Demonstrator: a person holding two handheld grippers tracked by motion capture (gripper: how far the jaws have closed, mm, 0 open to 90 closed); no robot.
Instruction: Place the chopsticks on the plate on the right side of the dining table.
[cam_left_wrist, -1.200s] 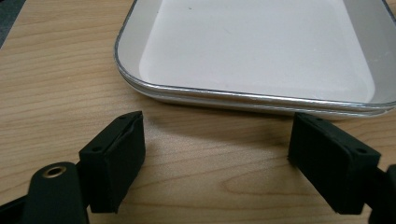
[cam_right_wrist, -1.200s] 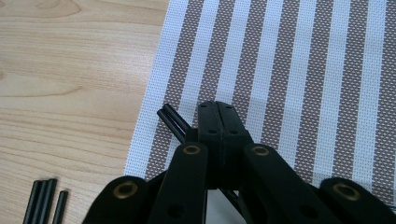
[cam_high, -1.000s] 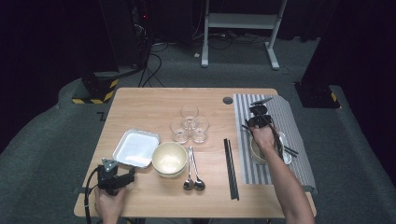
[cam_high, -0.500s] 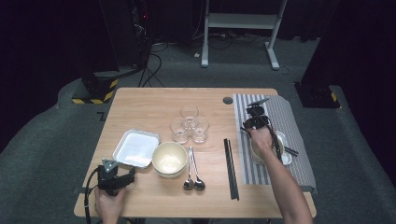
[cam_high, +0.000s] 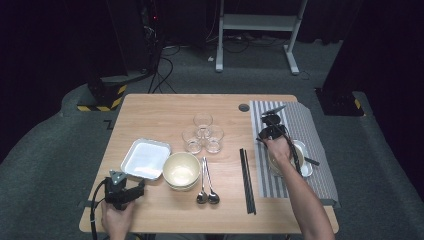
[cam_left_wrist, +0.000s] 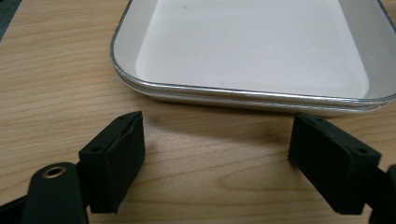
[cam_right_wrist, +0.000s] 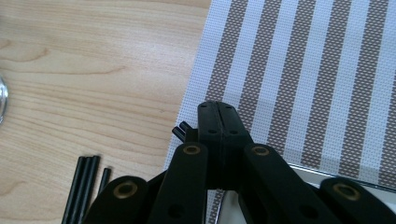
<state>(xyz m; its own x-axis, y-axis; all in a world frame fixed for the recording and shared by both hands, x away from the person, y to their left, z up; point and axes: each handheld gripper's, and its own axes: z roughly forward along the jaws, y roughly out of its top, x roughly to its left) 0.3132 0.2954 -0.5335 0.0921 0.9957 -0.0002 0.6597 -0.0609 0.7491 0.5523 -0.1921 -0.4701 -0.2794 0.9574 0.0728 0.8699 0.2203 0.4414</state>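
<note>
Two grippers worked the table: the right gripper (cam_right_wrist: 218, 122), jaws pressed together on nothing visible, hovered over the striped mat (cam_right_wrist: 308, 70) near the right edge; the left gripper (cam_left_wrist: 217, 168), jaws wide apart and empty, faced the white tray (cam_left_wrist: 252, 51) near the front-left corner.

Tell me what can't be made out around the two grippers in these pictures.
- Right gripper view: the shut right gripper hides whether it pinches the black stick ends beside it.
- High view: the person's right hand covers most of the white dish on the striped placemat.
- Left gripper view: the top edge cuts off the white tray beyond the open left gripper.
</note>
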